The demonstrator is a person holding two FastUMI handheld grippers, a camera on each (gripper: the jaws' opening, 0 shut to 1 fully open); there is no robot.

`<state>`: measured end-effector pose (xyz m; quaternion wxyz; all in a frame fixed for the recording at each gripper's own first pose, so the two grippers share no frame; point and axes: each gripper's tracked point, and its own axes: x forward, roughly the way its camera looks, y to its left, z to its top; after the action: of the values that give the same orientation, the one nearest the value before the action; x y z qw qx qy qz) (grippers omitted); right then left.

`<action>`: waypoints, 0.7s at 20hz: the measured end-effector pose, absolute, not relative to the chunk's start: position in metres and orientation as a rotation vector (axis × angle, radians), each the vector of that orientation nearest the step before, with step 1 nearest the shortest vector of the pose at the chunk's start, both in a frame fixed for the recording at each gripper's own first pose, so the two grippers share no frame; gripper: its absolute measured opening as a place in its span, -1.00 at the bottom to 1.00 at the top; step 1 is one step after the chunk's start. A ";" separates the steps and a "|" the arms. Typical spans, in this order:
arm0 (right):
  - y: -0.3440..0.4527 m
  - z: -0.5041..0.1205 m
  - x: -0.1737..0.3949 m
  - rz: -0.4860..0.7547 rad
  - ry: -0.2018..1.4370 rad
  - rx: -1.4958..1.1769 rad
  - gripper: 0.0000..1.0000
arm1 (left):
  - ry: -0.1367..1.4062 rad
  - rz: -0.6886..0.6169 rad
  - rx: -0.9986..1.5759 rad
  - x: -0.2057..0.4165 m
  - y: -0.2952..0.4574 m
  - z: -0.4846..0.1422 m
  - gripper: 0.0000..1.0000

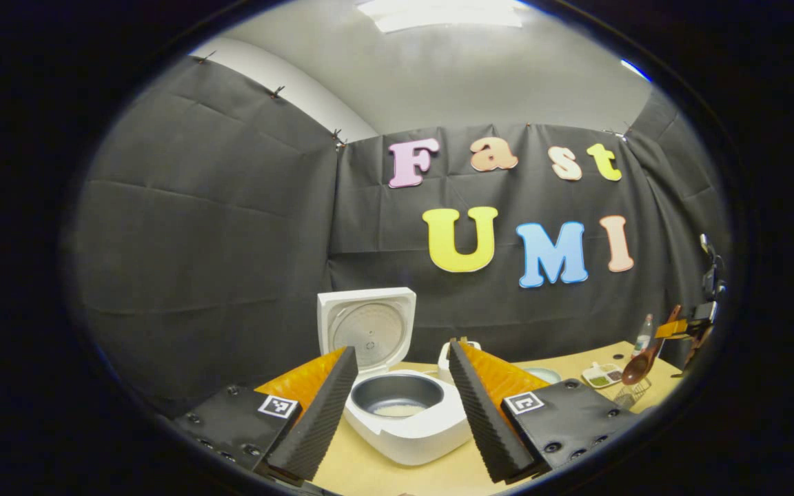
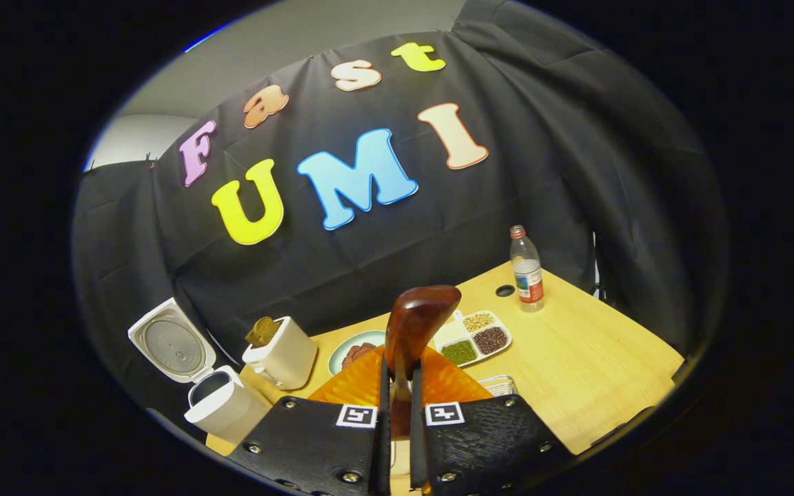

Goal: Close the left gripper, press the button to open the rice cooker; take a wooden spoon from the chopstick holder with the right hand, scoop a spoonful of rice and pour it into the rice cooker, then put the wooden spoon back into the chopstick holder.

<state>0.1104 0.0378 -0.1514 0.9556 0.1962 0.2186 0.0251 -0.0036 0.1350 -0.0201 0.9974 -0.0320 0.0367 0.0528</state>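
The white rice cooker (image 1: 407,427) stands in front of my left gripper (image 1: 402,351) with its lid (image 1: 367,329) raised; a little rice lies in its dark inner pot (image 1: 397,396). The left gripper is open, one finger on each side of the pot, holding nothing. My right gripper (image 2: 398,375) is shut on the handle of the wooden spoon (image 2: 419,320), whose bowl points upward. In the left gripper view that spoon (image 1: 640,366) hangs just above the wire chopstick holder (image 1: 631,394) at the far right. The holder (image 2: 498,384) shows just right of the right gripper's fingers.
A white toaster (image 2: 285,358) with bread stands next to the cooker (image 2: 225,408). Behind the spoon are a plate (image 2: 354,353) and a divided dish (image 2: 474,337) of grains and beans. A water bottle (image 2: 526,270) stands by the back wall on the wooden table (image 2: 597,372).
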 end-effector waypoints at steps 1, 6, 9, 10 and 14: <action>0.049 -0.153 0.109 0.065 0.450 0.399 -0.77 | 0.077 0.105 -0.065 -0.003 0.140 -0.022 0.79; 0.091 -0.176 0.098 0.098 0.499 0.333 -0.77 | 0.084 0.106 -0.052 -0.003 0.167 -0.031 0.79; 0.109 -0.195 0.094 0.096 0.528 0.289 -0.77 | 0.092 0.109 -0.053 -0.004 0.183 -0.035 0.86; 0.113 -0.204 0.092 0.091 0.537 0.271 -0.77 | 0.095 0.111 -0.052 -0.004 0.188 -0.037 0.86; 0.126 -0.233 0.088 0.072 0.579 0.192 -0.77 | 0.102 0.119 -0.034 -0.007 0.206 -0.044 0.86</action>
<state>0.0877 0.1263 -0.2332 0.9532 0.0945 0.2849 0.0352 -0.0073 0.2062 -0.0437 0.9968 -0.0168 0.0508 0.0596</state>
